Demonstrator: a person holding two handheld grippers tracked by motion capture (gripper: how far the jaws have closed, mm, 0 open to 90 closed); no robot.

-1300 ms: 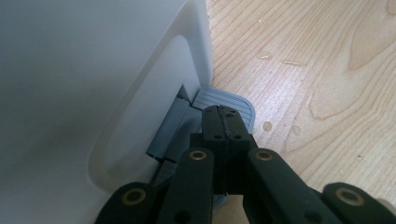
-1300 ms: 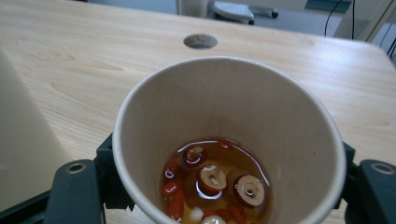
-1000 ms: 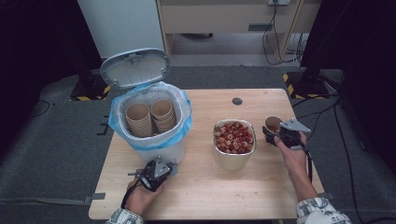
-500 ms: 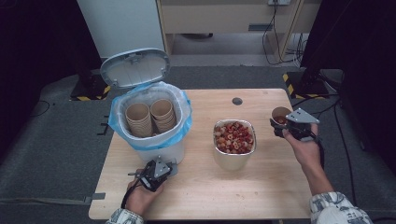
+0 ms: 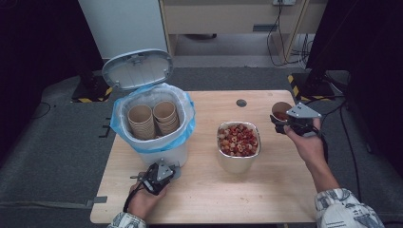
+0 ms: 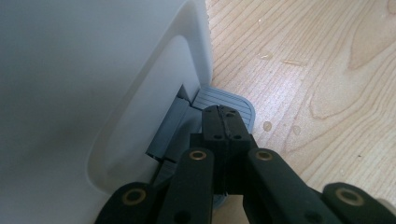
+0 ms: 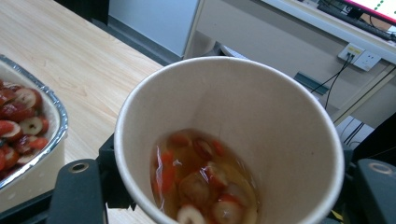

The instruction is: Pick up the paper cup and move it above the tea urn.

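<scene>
The right gripper [image 5: 290, 124] is clasping a paper cup [image 7: 229, 140] around its wall, jaws on either side, and is holding it upright above the right side of the desk [image 5: 209, 194], beyond the foil tray of sliced red dates [image 5: 238, 140]. Keeping it level makes sense, since liquid with date slices and red berries is sitting in the bottom and would spill if tipped. The left gripper [image 6: 225, 122] is resting clenched on nothing, its tips pressing down on the grey pedal [image 6: 229, 100] at the foot of the white bin [image 5: 154, 142]. That is probably why the lid [image 5: 137, 69] is standing open, exposing the blue liner and the stacked used cups [image 5: 153, 119] inside, so the held cup looks bound for the bin or for emptying first
</scene>
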